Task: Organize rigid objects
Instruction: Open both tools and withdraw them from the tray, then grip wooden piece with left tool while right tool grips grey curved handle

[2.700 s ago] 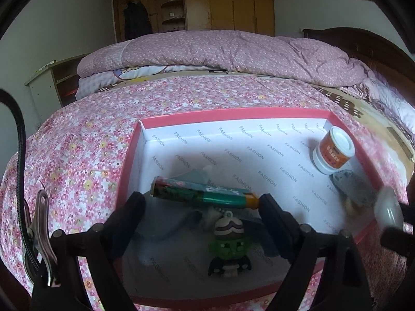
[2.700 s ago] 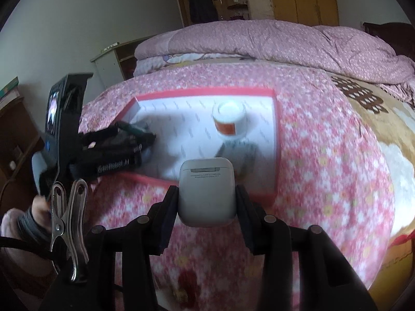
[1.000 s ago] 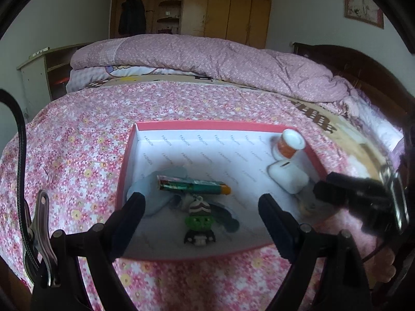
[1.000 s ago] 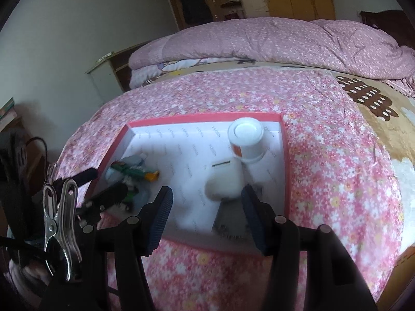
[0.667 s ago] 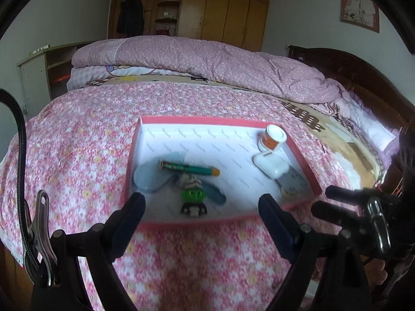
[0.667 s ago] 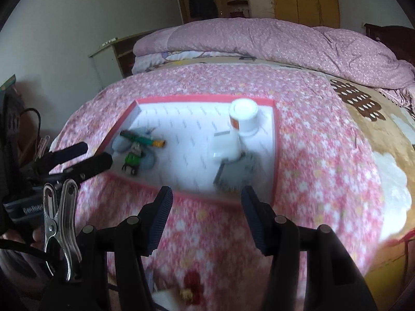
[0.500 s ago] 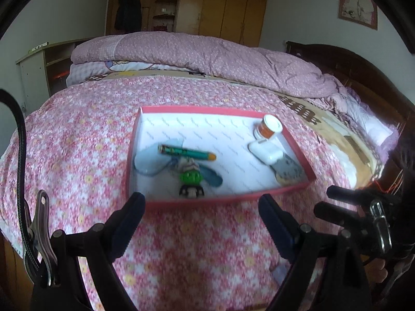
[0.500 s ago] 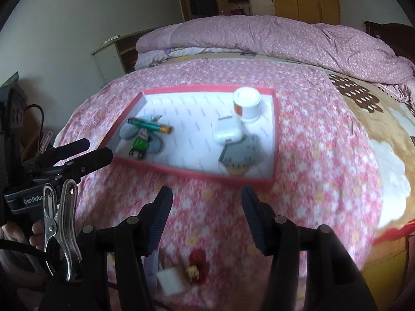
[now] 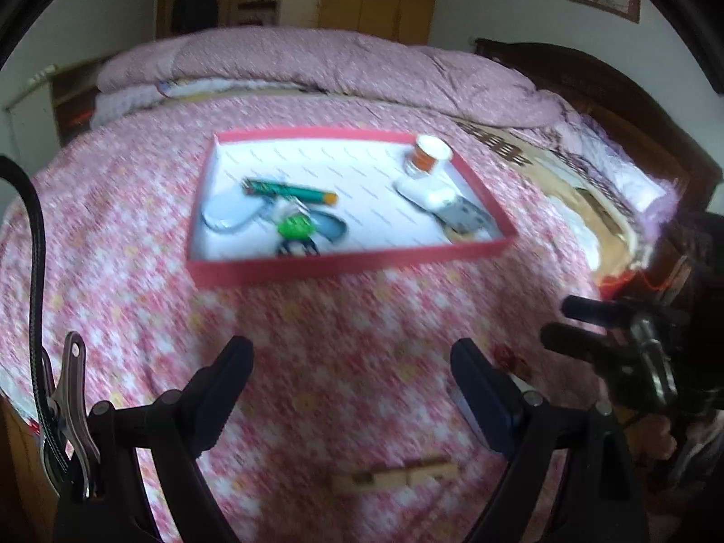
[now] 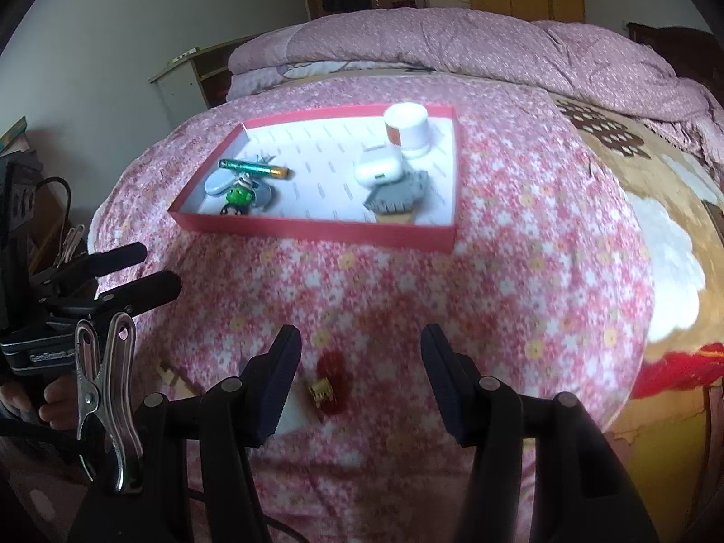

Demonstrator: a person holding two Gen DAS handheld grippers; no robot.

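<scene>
Here, both grippers, left (image 9: 350,378) and right (image 10: 359,364), hang empty, fingers apart, over the bed (image 10: 520,280); next, likely fetching the red trinket (image 10: 332,382) for the tray (image 10: 316,228).

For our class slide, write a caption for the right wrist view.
Open right gripper over a floral bedspread; red tray beyond holds earbud case.

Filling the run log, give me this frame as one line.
left gripper: open, empty | right gripper: open, empty | tray: holds earbud case, jar, pen | red trinket loose on bedspread
</scene>
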